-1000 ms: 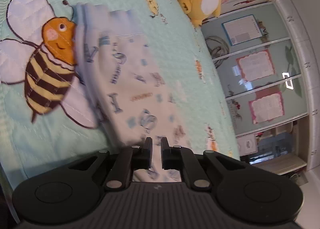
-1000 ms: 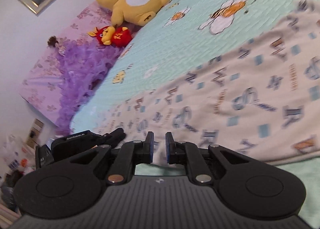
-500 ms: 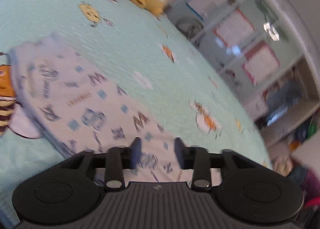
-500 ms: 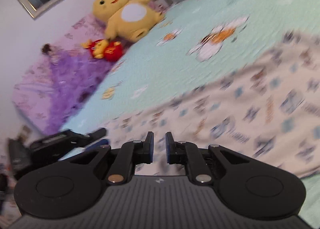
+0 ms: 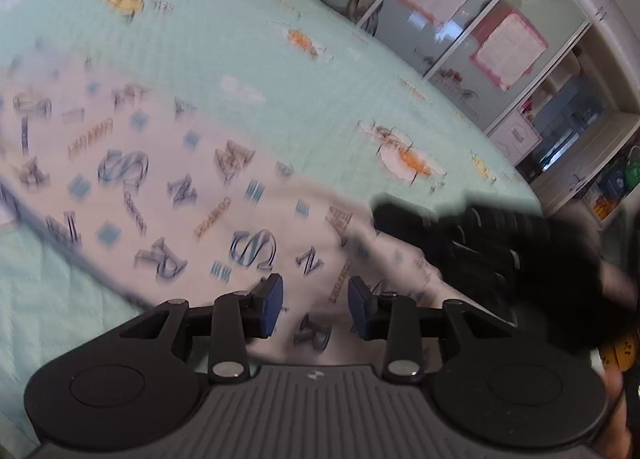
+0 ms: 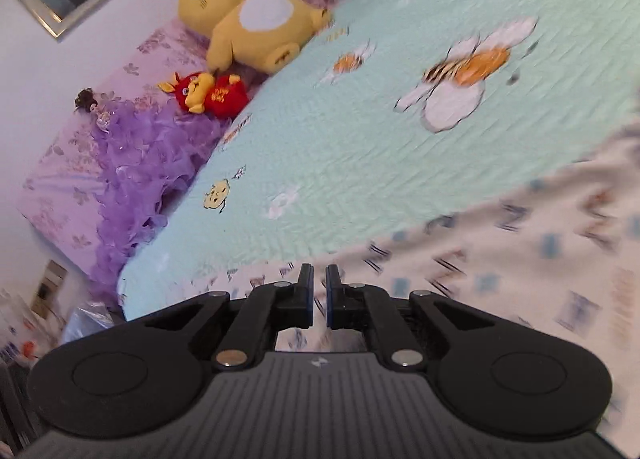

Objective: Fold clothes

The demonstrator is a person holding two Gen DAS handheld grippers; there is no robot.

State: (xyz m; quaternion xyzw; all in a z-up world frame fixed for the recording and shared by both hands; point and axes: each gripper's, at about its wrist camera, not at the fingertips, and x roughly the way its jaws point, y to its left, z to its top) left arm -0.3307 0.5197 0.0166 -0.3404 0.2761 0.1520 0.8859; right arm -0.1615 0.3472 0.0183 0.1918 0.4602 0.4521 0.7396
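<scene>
Clearly, the jaws of the left gripper (image 5: 315,309) are spread wide and nothing is held between them; only the printed garment (image 5: 168,195) is seen below them. The jaws of the right gripper (image 6: 319,295) are nearly pressed together, and whether cloth is pinched in the narrow slot cannot be told, although the near edge of the garment (image 6: 520,271) runs just under them.

The garment, pale with letters, is spread flat on the bed (image 5: 248,59), along the near edge of the mint cover, and the right gripper (image 5: 480,243) is seen as a dark shape at the garment's right end. The step in hand is judged to be a change of grip between two folds. For the next move a fresh edge or corner must be found by the open left jaws and closed upon, while the other end is kept steady.

Compared with one second ago, the left jaws have been opened, since they were close together then, and the left view has been swung toward the cupboards (image 5: 500,43). The right jaws are unchanged, but more of the bed is now seen ahead of them.
</scene>
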